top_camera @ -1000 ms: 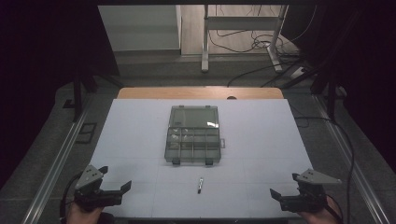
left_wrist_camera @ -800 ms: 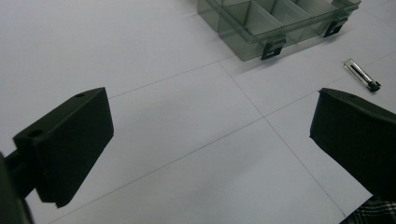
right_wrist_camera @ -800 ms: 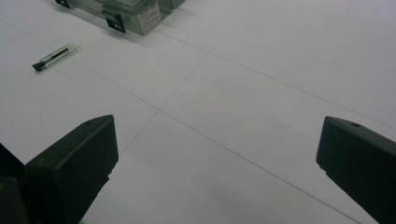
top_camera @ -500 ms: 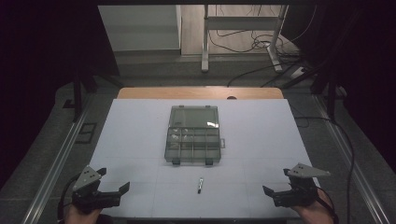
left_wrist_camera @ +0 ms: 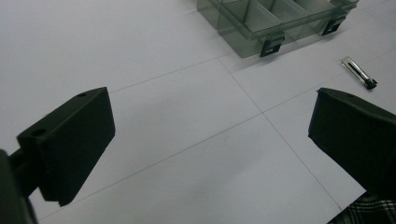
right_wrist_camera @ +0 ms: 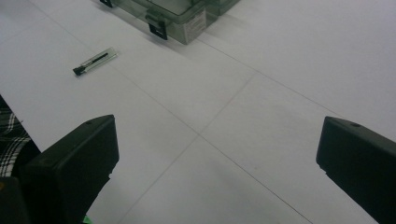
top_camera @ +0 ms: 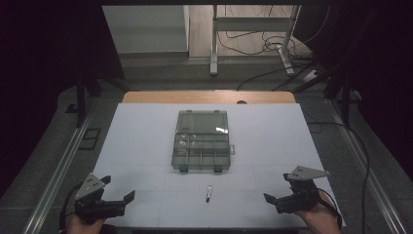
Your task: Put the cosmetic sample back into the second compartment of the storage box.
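While both grippers are hovering low at the near corners, the clear compartment box (top_camera: 201,141) is lying at the middle of the white worktop (top_camera: 146,131), its lid shut and its two dark latches facing the person at 6 o'clock. Dividers are showing through the front half of the lid (what lies inside the compartments is too dim to tell). A small white label is sticking out on the box's 3 o'clock side.

Just off the box toward 6 o'clock, apart from it, a small pen-like item (top_camera: 209,193) with a dark tip is lying flat on the worktop; the dark end is pointing toward the person. The left gripper view is catching it (left_wrist_camera: 358,72) at the upper right, beyond the right finger, and the right gripper view is showing it (right_wrist_camera: 94,61) at the upper left.

At about 7 o'clock from the box, the left gripper (top_camera: 119,204) is sitting over the near left corner, its fingers (left_wrist_camera: 74,140) spread wide with bare worktop between them. At about 5 o'clock, the right gripper (top_camera: 275,204) is resting over the near right corner, its fingers (right_wrist_camera: 79,163) likewise parted wide and gripping nothing. Each hand (top_camera: 319,217) is entering from the bottom edge.

Thin seam lines are crossing the worktop surface. Beyond its far edge, cables are trailing across the floor (top_camera: 253,46).
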Demonstrator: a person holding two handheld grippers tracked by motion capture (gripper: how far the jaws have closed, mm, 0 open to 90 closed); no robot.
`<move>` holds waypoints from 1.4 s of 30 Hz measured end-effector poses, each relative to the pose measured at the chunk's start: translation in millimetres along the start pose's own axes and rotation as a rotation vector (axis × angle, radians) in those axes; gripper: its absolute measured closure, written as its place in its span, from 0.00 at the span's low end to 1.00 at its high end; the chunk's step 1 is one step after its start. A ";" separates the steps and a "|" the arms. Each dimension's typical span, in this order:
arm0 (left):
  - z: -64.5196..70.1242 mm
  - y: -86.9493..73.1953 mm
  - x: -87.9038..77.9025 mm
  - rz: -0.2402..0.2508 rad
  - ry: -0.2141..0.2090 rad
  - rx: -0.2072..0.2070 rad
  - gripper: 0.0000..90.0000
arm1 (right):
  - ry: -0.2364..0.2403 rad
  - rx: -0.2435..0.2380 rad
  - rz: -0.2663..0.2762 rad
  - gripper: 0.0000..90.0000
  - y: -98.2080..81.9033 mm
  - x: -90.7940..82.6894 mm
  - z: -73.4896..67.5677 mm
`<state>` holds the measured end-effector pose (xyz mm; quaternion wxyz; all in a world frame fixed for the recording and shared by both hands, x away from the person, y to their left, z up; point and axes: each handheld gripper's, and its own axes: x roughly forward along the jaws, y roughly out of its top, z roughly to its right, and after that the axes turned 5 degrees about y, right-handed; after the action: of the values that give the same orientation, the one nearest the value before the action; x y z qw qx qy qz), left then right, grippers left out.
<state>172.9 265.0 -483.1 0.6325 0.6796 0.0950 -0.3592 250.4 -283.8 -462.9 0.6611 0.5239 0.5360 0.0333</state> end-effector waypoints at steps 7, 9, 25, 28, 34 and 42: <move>0.0 0.0 0.4 -0.003 -0.001 0.002 0.02 | 0.032 -0.026 -0.008 0.00 10.4 12.3 -7.4; 0.0 0.1 0.4 -0.003 -0.002 0.002 0.02 | 0.029 -0.034 -0.013 0.00 12.6 15.4 -9.2; -0.1 0.2 0.6 -0.003 -0.001 0.000 0.02 | 0.046 -0.068 -0.058 0.00 25.9 38.1 -20.8; -0.2 0.1 0.5 -0.003 -0.001 0.000 0.02 | 0.055 -0.089 -0.060 0.00 28.2 41.5 -22.8; -0.2 0.2 0.6 -0.002 0.000 -0.002 0.02 | 0.083 -0.103 -0.064 0.00 32.3 49.1 -26.2; -0.4 0.2 0.4 -0.002 0.000 -0.003 0.02 | 0.115 -0.130 -0.072 0.00 38.5 61.1 -32.1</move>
<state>173.5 265.2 -483.2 0.6333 0.6785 0.0960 -0.3597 272.3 -208.4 -472.0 0.6625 0.4576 0.5884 0.0741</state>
